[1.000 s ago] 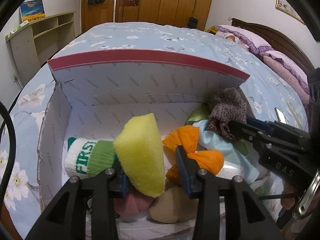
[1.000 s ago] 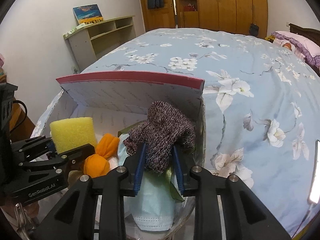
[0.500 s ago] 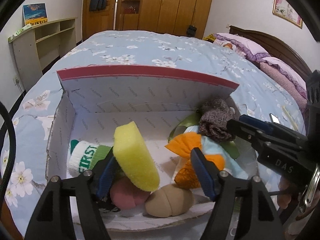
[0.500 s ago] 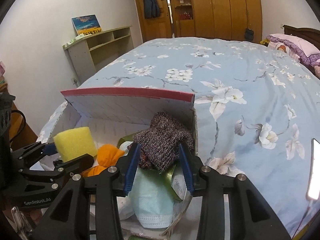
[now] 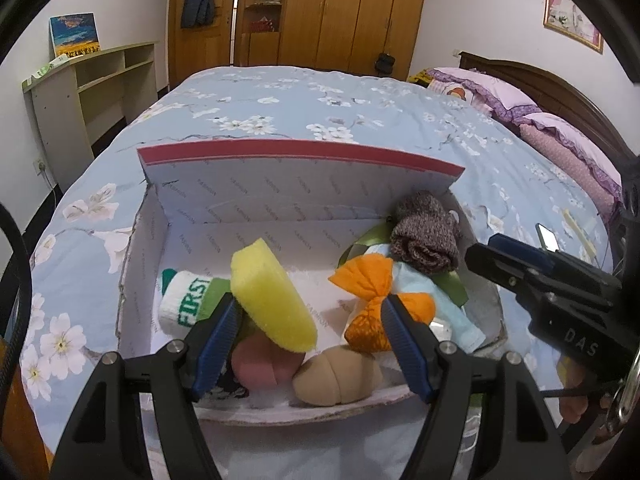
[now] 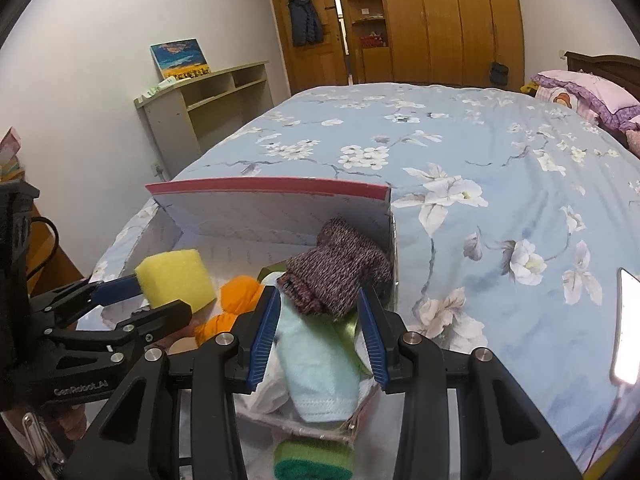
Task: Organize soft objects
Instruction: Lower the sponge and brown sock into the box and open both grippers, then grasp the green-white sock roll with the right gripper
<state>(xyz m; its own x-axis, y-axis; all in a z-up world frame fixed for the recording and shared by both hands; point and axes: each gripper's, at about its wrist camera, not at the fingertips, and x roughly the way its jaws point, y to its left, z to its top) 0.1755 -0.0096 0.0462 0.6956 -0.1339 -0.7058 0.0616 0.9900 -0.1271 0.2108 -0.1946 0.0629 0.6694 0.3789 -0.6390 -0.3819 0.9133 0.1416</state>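
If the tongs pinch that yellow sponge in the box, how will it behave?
The sponge looks like porous foam, so it would probably squash between the fingers and spring back. It is likely very light for its bulk. It leans tilted on the pink and tan pieces in the box, so a nudge might topple it.

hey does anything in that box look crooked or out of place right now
The yellow sponge stands tilted on edge against the pink ball rather than lying flat. A green sock lies outside the box's near wall.
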